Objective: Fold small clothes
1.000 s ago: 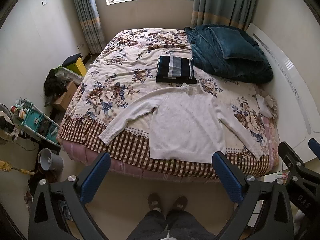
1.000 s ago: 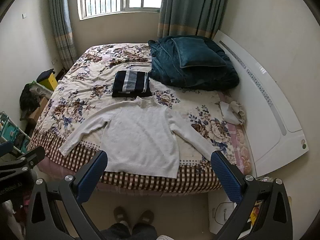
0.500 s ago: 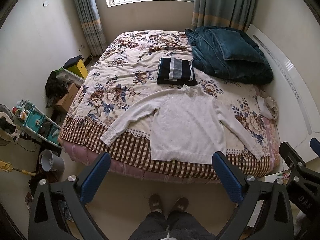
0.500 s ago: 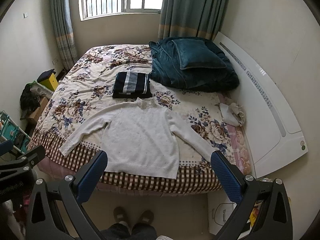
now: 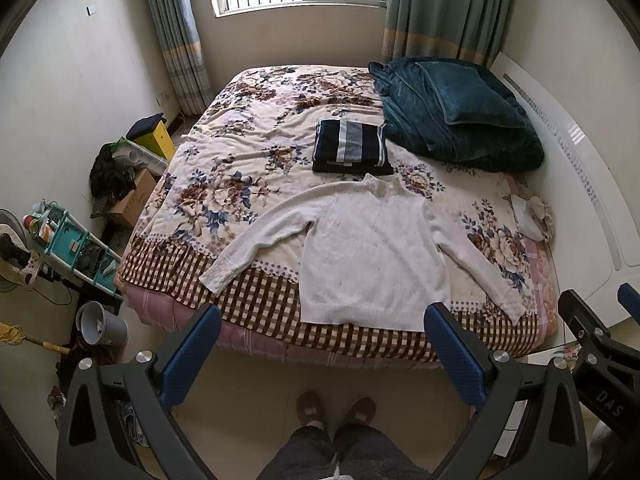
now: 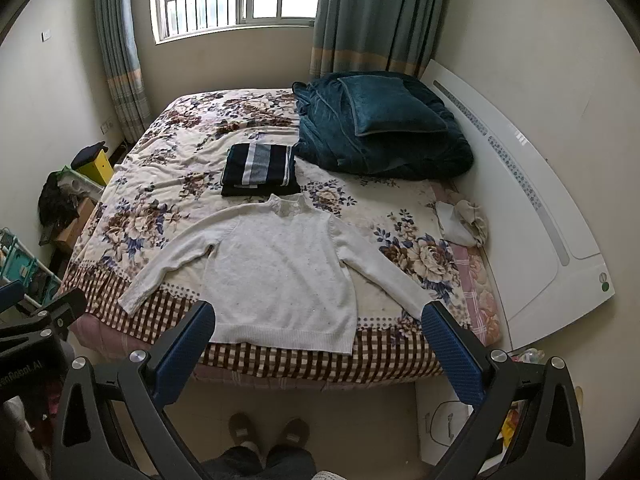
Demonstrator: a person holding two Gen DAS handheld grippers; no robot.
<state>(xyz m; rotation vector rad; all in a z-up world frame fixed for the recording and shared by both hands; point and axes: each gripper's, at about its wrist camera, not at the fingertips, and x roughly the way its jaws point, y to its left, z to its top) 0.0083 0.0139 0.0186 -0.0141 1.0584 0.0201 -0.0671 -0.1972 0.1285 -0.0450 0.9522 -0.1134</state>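
Both hand-held grippers, left (image 5: 322, 330) and right (image 6: 320, 328), gape empty above 1 white sweater (image 5: 372, 248), 1 folded striped garment (image 5: 350, 146).

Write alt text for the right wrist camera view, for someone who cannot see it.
A white long-sleeved sweater lies spread flat, sleeves out, at the near edge of a floral-covered bed, unfolded. The open right gripper hangs in front of it, touching nothing. Behind the sweater sits a folded dark striped garment, with a teal blanket heaped toward the headboard.
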